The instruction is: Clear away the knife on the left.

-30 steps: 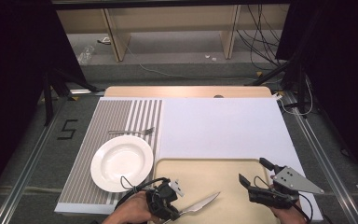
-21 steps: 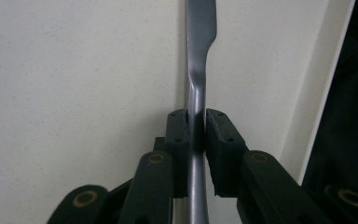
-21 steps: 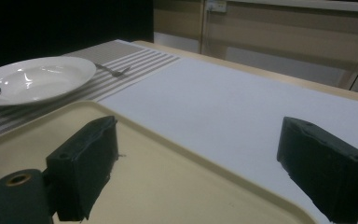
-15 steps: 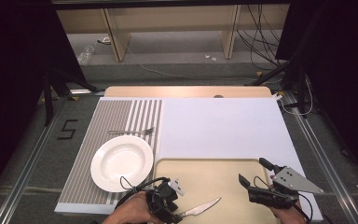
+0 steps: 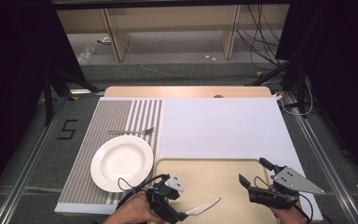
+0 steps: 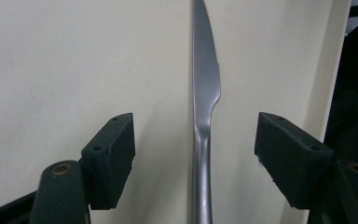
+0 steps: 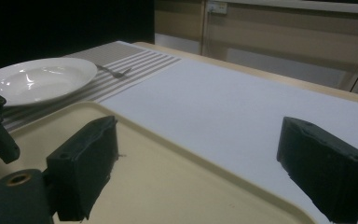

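Note:
A silver table knife lies flat on the cream tray, blade pointing away from me. My left gripper sits at the tray's near left. Its jaws have just been opening and now stand wide on either side of the knife handle, with clear gaps and neither pad touching it. At the tray's near right, my right gripper is open and holds nothing, hovering just above the tray.
A white plate rests on the striped mat left of the tray, with a fork just beyond it. A plain white mat covers the table behind the tray.
The left jaws have spread apart and let go of the knife handle; the knife now rests on the tray. The right gripper has stayed still.

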### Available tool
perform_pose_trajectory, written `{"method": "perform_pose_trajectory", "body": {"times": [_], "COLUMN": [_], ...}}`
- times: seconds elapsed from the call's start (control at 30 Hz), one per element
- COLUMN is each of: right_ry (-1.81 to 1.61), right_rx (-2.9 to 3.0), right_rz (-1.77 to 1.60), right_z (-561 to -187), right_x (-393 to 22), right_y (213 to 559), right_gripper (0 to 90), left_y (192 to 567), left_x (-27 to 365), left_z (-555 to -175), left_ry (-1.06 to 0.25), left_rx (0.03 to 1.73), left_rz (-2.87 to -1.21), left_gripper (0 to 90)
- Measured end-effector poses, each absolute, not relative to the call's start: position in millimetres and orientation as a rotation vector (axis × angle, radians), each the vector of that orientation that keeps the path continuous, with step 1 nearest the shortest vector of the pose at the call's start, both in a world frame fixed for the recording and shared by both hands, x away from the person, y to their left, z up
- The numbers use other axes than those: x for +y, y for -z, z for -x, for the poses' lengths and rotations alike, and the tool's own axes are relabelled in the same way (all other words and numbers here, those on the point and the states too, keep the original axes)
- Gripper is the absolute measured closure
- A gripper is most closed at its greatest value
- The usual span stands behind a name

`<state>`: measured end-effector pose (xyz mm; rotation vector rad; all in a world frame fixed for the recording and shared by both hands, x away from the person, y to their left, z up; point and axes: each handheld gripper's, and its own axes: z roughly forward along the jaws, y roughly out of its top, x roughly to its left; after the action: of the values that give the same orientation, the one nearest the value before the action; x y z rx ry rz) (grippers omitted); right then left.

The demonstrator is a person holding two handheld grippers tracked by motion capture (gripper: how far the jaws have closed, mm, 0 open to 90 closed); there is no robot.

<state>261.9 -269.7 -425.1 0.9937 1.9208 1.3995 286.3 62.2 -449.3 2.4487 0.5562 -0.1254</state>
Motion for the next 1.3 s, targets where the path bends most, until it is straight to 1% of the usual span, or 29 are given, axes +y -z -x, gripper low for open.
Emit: {"method": "perform_pose_trajectory", "body": {"times": [0.03,0.07,0.13,0.23,0.27,0.3,0.4,0.43,0.47,0.53,0.6,0.73,0.97,1.3], "right_ry": [-1.398,-1.397,-1.398,-1.394,-1.394,-1.395,-1.393,-1.390,-1.395,-1.391,-1.391,-1.393,-1.395,-1.395], "right_rx": [1.923,1.923,1.922,1.927,1.927,1.924,1.925,1.926,1.919,1.924,1.924,1.923,1.925,1.926], "right_rz": [-0.996,-0.997,-0.995,-0.998,-0.998,-0.997,-0.999,-0.997,-0.995,-0.997,-0.993,-0.993,-0.987,-0.983], "right_z": [-262,-262,-262,-262,-262,-262,-262,-262,-262,-262,-262,-262,-262,-262], "right_x": [-270,-270,-270,-270,-270,-270,-270,-270,-269,-270,-269,-269,-269,-269], "right_y": [425,425,425,425,425,425,425,425,426,425,426,426,425,425], "right_gripper": [13.3,13.4,13.4,13.4,13.4,13.6,13.8,13.9,14.1,14.1,14.1,14.1,14.2,14.2], "left_y": [449,449,449,449,449,450,453,454,456,460,461,464,469,473], "left_x": [62,61,60,57,56,54,51,50,48,45,44,41,36,35], "left_z": [-285,-284,-282,-278,-277,-276,-273,-272,-271,-269,-269,-268,-264,-265], "left_ry": [0.114,0.106,0.095,0.077,0.072,0.072,0.083,0.083,0.083,0.075,0.077,0.089,0.099,0.078], "left_rx": [0.544,0.538,0.515,0.466,0.452,0.443,0.408,0.399,0.389,0.381,0.383,0.380,0.372,0.398], "left_rz": [-2.439,-2.435,-2.416,-2.399,-2.400,-2.401,-2.402,-2.409,-2.415,-2.447,-2.456,-2.467,-2.490,-2.496], "left_gripper": [29.4,34.5,41.7,50.7,50.7,55.1,62.6,62.6,67.1,72.4,73.7,81.4,87.4,89.0]}}
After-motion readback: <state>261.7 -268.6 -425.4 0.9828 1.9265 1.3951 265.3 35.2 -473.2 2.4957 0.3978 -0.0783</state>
